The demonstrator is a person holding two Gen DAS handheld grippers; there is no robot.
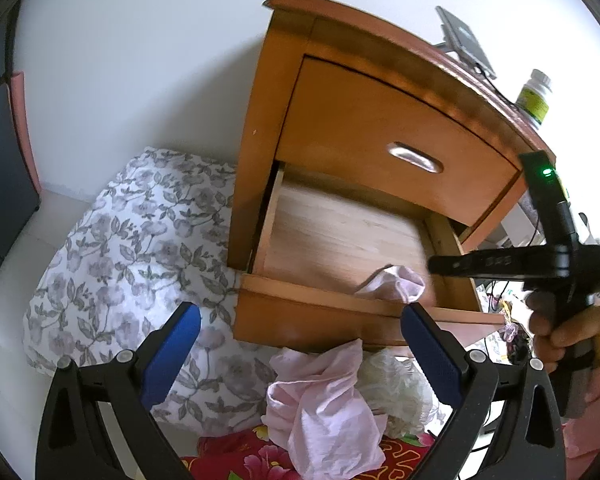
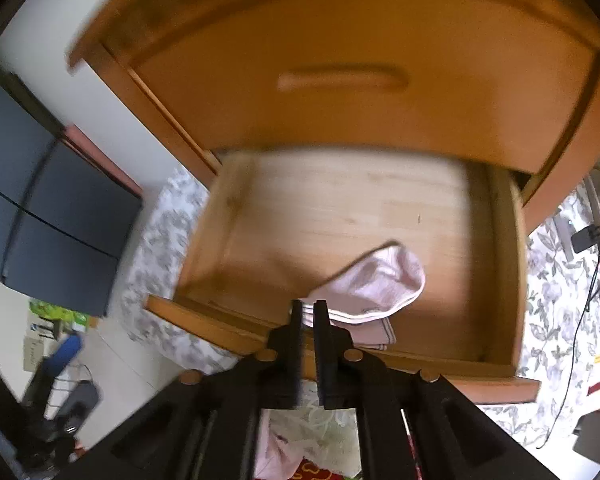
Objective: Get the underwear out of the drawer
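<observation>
Gripping pink underwear lying diagonally, right tool closed.

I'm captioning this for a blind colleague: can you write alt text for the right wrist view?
The right hand-held gripper, fingers nearly closed, pinches pink underwear lying in the open lower drawer of a wooden nightstand. The image is motion-blurred.

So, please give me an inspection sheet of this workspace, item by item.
Surface: open lower drawer, mostly bare wood.
Job's things: pink underwear in the drawer, near the front; pink garment already lying outside below.
Clutter: bottle on the nightstand top.
Grippers: left gripper jaws wide apart, holding nothing; right gripper jaws nearly closed at the underwear's edge, grip unclear.
Cables: black cable on the floral bedding.
Surroundings: white wall, floral bedding.
</observation>
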